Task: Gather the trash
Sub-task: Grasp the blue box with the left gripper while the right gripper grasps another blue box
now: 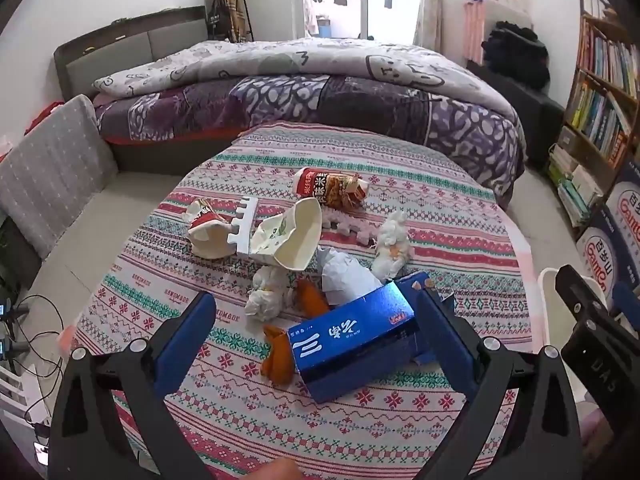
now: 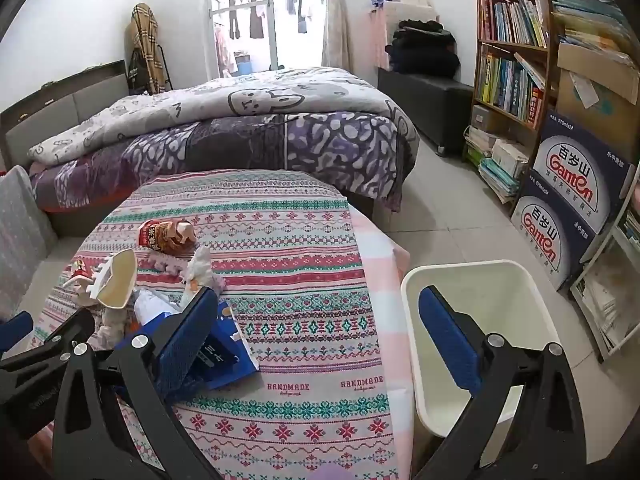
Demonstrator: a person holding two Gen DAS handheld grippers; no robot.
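Both tongs [image 1: 316,340] [image 2: 320,336] gape; blue box [image 1: 352,340] (corner hidden) perhaps touches left pad.

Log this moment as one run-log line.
left gripper: open, straddling blue box | right gripper: open, empty | bin: beside table

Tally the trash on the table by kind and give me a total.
Blue cardboard box: 1
Crushed paper cups: 2
Snack wrapper: 1
Crumpled white paper wads: 3
Orange peel pieces: 2
White comb-like plastic piece: 1
Total: 10
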